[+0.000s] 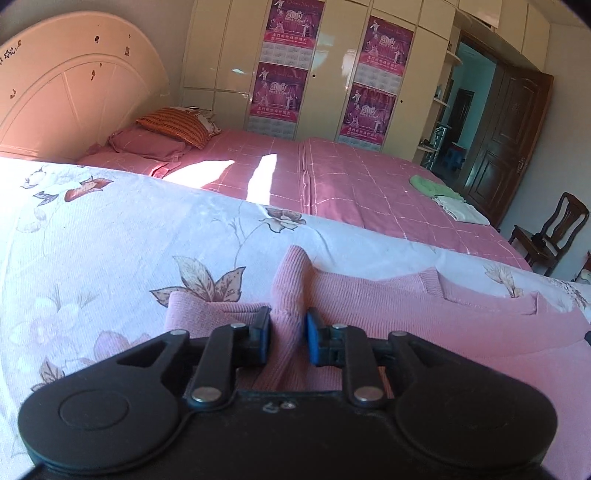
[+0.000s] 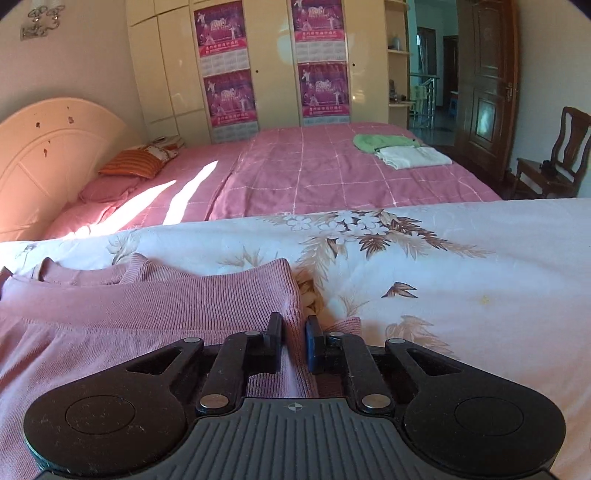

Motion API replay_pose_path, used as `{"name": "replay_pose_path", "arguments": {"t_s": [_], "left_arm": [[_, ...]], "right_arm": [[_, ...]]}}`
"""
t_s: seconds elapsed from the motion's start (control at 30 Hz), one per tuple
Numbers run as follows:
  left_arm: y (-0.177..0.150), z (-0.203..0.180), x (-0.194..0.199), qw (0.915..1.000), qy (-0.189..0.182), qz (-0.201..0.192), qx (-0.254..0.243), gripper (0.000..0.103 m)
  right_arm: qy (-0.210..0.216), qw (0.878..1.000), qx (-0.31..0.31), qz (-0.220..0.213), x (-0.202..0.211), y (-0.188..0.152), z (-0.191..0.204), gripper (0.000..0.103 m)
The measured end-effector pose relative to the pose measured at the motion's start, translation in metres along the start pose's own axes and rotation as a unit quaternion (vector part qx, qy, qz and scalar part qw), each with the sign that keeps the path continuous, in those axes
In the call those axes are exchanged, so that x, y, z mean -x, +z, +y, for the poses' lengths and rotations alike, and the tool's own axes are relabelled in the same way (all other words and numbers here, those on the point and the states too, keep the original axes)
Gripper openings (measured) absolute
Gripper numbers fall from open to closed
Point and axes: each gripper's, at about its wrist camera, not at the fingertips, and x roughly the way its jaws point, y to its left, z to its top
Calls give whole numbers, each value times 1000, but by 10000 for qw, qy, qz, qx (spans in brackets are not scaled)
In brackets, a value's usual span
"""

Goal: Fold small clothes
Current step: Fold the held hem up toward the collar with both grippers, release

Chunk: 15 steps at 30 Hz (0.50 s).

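- One pink ribbed knit garment [image 1: 424, 306] lies on the near bed, spread over a white floral quilt [image 1: 110, 240]; in the right wrist view the same garment [image 2: 147, 299] fills the lower left, its ribbed edge running up to the quilt [image 2: 443, 277]
- Two grippers, one per view; both point down at the garment
- Left gripper [image 1: 288, 334]: jaws nearly closed, with a raised fold of the pink knit standing up between the blue pads; the cloth is pinched there and bunches into a ridge above the fingertips
- Right gripper [image 2: 294, 338]: jaws drawn in narrow on the garment's right-hand edge; a thin fold of the knit sits between the pads, gripped; just beyond the fingers a puckered bit of quilt shows beside the hem
- Two folded pieces lie on the far bed's pink checked cover [image 2: 314, 173], near its far right corner; one green [image 2: 380, 142], one white [image 2: 413, 157], touching each other, the white one nearer; both also show small in the left wrist view, green [image 1: 432, 186] and white [image 1: 461, 212]
- Two pillows at the far bed's head: one orange striped [image 1: 173, 123] resting on one pink [image 1: 147, 146]; a patterned thing behind them is too hidden to count
- Four purple calendar posters [image 2: 221, 27] on the cream wardrobe [image 2: 273, 74], two stacked on each of two doors
- One cream arched headboard [image 1: 74, 92]; one dark wooden chair [image 2: 554, 162] at the right wall; one dark wooden door [image 2: 487, 74] standing open
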Motion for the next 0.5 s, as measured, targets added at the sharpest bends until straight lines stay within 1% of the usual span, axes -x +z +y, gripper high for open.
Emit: {"name": "replay_pose_path", "arguments": {"t_s": [0.03, 0.07, 0.1, 0.13, 0.17, 0.2, 0.23, 0.3, 0.33, 0.37, 0.4, 0.43, 0.5], "left_arm": [[0, 4, 2, 9999, -99, -4, 82, 28], [2, 12, 5, 9996, -176, -4, 235, 34], [4, 15, 16, 9992, -128, -76, 371, 41], [5, 14, 30, 9988, -85, -305, 383, 47], [4, 9, 43, 9978, -146, -573, 296, 52], [3, 1, 50, 9971, -309, -658, 218, 53], [3, -15, 53, 9965, -595, -582, 99, 54], [-1, -51, 52, 9937, -1030, -399, -206, 54], [-8, -73, 49, 9897, -1360, -279, -345, 54], [-13, -88, 48, 9859, -1612, -174, -418, 54], [-21, -103, 44, 9824, -1789, -58, -532, 55], [-29, -114, 41, 9814, -1795, 26, -678, 55], [-42, -121, 34, 9833, -1519, 198, -986, 55]], "right_arm": [[-18, 10000, -8, 0, 2, 0, -1, 16], [-43, 10000, -54, -45, 8, 1, -1, 24], [-128, 9998, -81, -153, 15, 3, 0, 30], [-270, 9991, -25, -339, 27, 3, 3, 32], [-210, 9986, 61, -472, 38, 3, 8, 32], [44, 9985, 145, -522, 46, 3, 16, 32], [318, 9980, 311, -455, 50, 3, 29, 32], [680, 9944, 781, -231, 46, -2, 67, 32], [844, 9920, 919, -191, 43, -6, 85, 32], [1002, 9898, 1005, -132, 42, -9, 100, 32], [1169, 9866, 1140, -27, 37, -14, 118, 32], [1237, 9838, 1294, 39, 35, -18, 131, 32], [1210, 9791, 1625, 151, 29, -27, 146, 32]]}}
